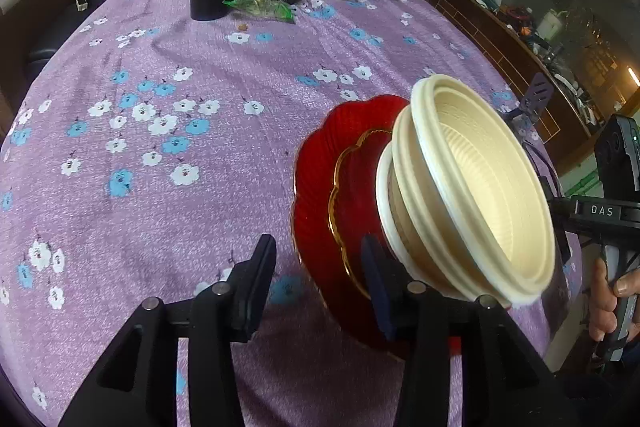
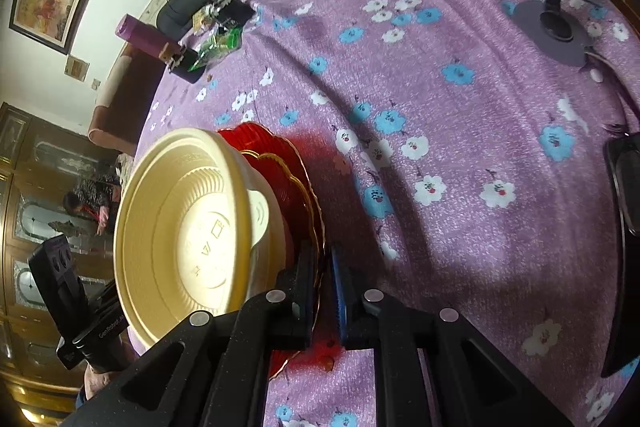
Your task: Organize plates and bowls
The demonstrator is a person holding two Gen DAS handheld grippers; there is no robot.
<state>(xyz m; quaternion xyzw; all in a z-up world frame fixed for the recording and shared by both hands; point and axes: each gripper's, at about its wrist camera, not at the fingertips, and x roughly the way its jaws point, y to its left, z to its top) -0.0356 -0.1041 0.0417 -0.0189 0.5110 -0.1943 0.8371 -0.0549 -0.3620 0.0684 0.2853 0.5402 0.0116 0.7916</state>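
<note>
My right gripper pinches the scalloped red glass plates' rim, left gripper spread wide; the nested cream plastic bowls look light, slide-prone.

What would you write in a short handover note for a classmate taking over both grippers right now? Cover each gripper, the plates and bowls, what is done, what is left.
Right gripper: nearly shut on the rim of the red plates, apparently gripping them.
Left gripper: open, holding nothing, beside the plates' near edge.
Red plates: stacked on the purple floral tablecloth, smaller gold-rimmed plate on top.
Cream bowls: nested together on the plates; the stack looks tilted.
Done: plates and bowls gathered into one pile.
Left: probably steady the pile and set it where it belongs.
</note>
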